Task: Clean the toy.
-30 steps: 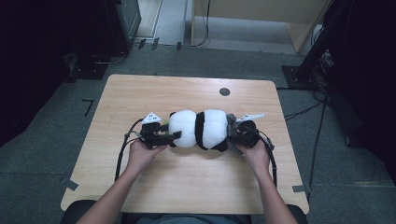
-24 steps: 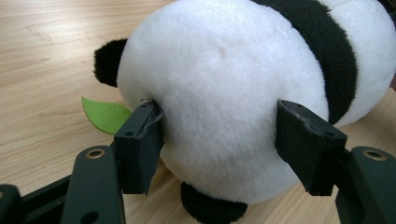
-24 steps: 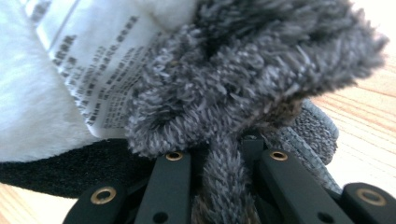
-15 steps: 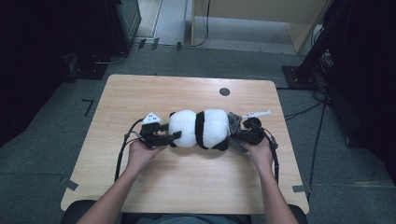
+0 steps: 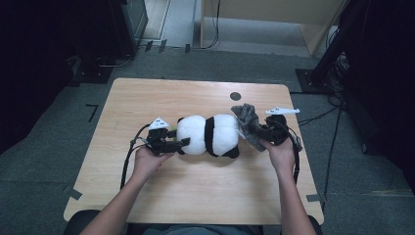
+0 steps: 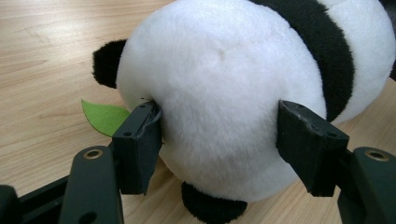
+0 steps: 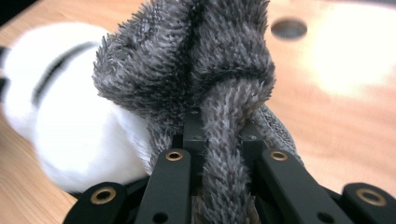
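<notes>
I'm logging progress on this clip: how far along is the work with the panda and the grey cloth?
Done: the right gripper is shut on the grey cloth, lifted beside the panda. In hand: the left gripper straddles the panda's white end, jaws open around it, steadying it on the table. Left: the cloth touches only the panda's right end, so any covering or wiping is not yet done.

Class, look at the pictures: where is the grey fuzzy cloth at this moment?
In the high view, the grey cloth is right of centre on the table, clamped in the right gripper and touching the toy panda's right end.
</notes>
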{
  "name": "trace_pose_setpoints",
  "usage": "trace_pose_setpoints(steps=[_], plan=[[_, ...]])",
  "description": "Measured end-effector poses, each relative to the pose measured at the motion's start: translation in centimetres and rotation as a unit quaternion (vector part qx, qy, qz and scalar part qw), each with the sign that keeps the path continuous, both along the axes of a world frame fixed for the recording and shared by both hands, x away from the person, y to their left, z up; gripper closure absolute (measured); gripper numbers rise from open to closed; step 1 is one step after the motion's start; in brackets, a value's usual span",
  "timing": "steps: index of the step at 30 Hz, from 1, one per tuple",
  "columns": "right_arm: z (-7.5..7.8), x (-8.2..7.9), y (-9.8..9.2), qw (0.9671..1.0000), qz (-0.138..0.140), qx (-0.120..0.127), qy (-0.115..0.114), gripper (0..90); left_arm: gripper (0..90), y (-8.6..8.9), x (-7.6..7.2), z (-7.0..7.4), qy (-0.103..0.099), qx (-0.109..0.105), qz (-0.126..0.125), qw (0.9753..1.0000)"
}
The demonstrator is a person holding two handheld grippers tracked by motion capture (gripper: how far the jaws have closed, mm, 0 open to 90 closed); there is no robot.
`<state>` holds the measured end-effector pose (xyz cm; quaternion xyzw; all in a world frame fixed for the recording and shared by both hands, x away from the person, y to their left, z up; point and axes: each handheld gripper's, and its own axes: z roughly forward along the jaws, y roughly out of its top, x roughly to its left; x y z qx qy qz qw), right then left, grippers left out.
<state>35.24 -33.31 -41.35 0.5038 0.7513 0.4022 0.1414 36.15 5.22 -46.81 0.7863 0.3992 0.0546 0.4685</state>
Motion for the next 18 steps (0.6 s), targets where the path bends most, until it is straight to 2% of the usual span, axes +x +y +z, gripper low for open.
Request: trace_pose_setpoints(steps=[2, 6, 8, 11, 18], plan=[[1.1, -0.2, 0.3, 0.9998, 0.005, -0.001, -0.017, 80.4, 32.7, 0.0, 0.0, 0.0, 0.001, 0.001, 0.000, 1.0000], [2.0, -0.4, 1.3, 0.9993, 0.021, 0.001, -0.030, 80.4, 32.6, 0.0, 0.1, 0.1, 0.001, 0.000, -0.003, 1.0000], [1.9, -0.4, 2.0, 0.9992, 0.034, 0.002, -0.022, 80.6, 32.5, 0.0, 0.2, 0.1, 0.002, 0.000, -0.004, 1.0000], [0.9, -0.1, 2.9, 0.9987, 0.049, -0.009, -0.006, 80.8, 32.5, -0.1, 0.2, 0.1, 0.002, 0.003, -0.004, 1.0000], [-0.4, 0.1, 3.0, 0.9990, 0.043, -0.014, -0.004, 80.6, 32.3, -0.4, 0.0, 0.1, -0.008, 0.006, 0.000, 1.0000]])
